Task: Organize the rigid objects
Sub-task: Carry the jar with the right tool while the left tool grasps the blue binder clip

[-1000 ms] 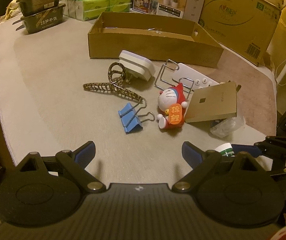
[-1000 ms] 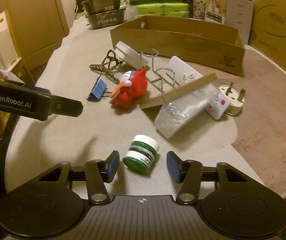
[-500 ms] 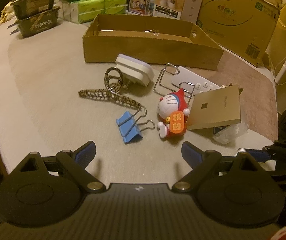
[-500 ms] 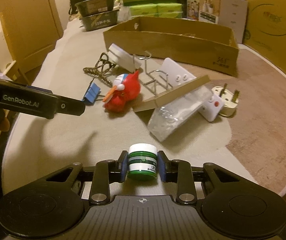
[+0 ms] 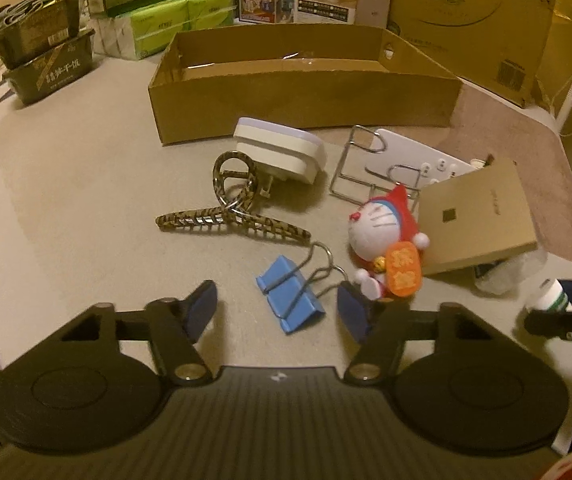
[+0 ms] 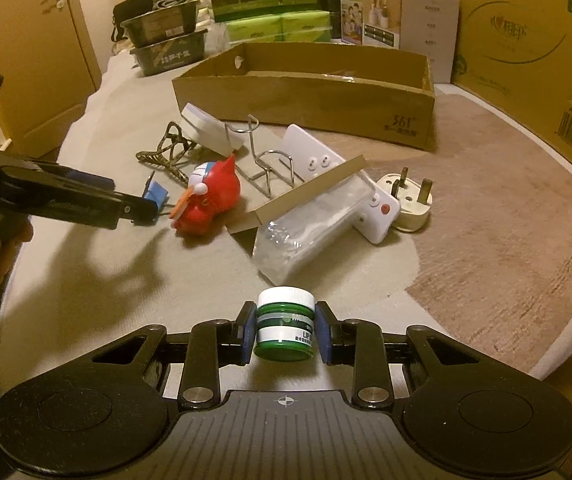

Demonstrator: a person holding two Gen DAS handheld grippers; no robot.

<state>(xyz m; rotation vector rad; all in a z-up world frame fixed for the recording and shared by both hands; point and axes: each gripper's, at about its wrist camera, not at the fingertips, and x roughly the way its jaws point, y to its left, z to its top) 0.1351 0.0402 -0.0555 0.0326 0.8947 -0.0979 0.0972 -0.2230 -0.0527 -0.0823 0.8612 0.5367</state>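
The right hand-held gripper (image 6: 285,334) is closed on a small green jar (image 6: 285,328) with a white lid, its blue pads pressing the jar's two sides at 6 o'clock in the right wrist view. The jar stands upright between the fingers, over the pale bench (image 6: 86,280).

The left hand-held gripper (image 5: 277,306) is spread wide and holds nothing. A blue binder clip (image 5: 289,294) lies on the bench between its fingertips, touching neither.

At 1 o'clock from the clip sits a red and white cat figure (image 5: 386,248), leaning against a tan flat box (image 5: 474,220). A brown patterned hair claw (image 5: 232,216) lies at 11 o'clock from the clip, with a white plug adapter (image 5: 280,152) just beyond it. A wire rack (image 5: 366,172) rests on a white power strip (image 5: 418,160). The open cardboard box (image 5: 306,108) stands at 12 o'clock, behind them all.
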